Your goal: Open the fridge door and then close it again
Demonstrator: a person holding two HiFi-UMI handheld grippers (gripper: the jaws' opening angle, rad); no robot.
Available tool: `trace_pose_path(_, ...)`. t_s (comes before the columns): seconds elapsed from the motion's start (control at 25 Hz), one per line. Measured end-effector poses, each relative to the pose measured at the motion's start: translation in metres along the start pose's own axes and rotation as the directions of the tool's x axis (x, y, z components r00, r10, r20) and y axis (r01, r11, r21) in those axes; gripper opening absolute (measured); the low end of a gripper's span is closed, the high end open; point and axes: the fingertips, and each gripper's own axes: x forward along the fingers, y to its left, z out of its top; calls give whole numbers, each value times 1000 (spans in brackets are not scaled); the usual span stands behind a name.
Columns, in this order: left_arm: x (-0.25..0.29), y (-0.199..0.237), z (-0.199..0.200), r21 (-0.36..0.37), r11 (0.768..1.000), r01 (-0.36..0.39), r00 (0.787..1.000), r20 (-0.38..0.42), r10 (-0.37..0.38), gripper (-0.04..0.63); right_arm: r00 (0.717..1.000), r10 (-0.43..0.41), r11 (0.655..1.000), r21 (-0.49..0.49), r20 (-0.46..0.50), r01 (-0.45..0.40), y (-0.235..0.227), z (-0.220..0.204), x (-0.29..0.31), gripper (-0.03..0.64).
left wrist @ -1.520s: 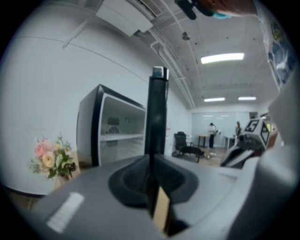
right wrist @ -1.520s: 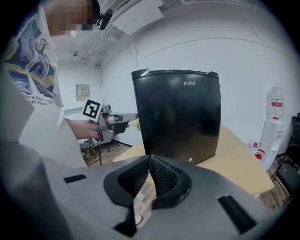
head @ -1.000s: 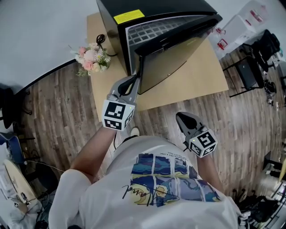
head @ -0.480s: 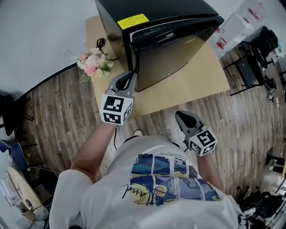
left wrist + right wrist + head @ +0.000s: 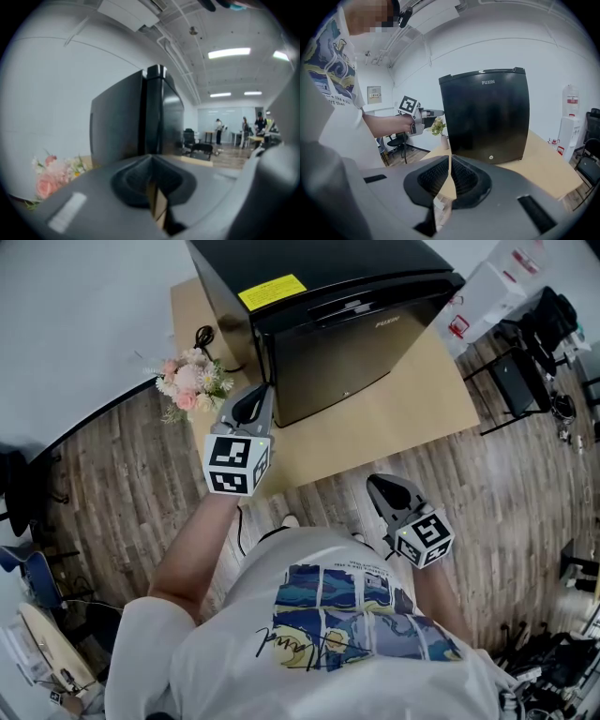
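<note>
The black fridge (image 5: pixel 337 334) stands on a low wooden table (image 5: pixel 394 418) with its door shut flat against the body. My left gripper (image 5: pixel 251 401) is shut on nothing, and its tip sits at the door's left front edge; I cannot tell whether it touches. In the left gripper view the fridge (image 5: pixel 154 117) rises straight ahead, with the seam between door and body showing. My right gripper (image 5: pixel 378 486) is shut and empty, held back near my body, short of the table. From the right gripper view I see the fridge (image 5: pixel 487 117) front-on and the left gripper (image 5: pixel 433 112) beside it.
A small bunch of pink flowers (image 5: pixel 192 381) stands at the table's left corner, just left of the left gripper. A black cable (image 5: pixel 204 334) lies behind it. White boxes (image 5: pixel 497 292) and black chairs (image 5: pixel 534 352) stand to the right on the wooden floor.
The fridge door has swung from ajar to fully shut. My left gripper moved left and away from me along with it. The right gripper stayed put.
</note>
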Motion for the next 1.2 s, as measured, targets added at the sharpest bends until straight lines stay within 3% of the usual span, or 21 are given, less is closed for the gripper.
trace_pose_path(0.52, 1, 3, -1, -19, 1000, -14, 1000, 2, 14, 6, 1000, -7, 1000, 4, -15, 7, -2, -3, -6, 23)
trace_pose_path(0.88, -10, 8, -5, -66, 993, -99, 995, 2, 100, 8, 1000, 11, 1000, -2, -20, -11, -8, -8, -22, 23)
trace_pose_path(1.2, -37, -45, -24, -99, 989, -109, 994, -37, 106, 8, 996, 85, 996, -32, -13, -85, -25, -16, -44, 23)
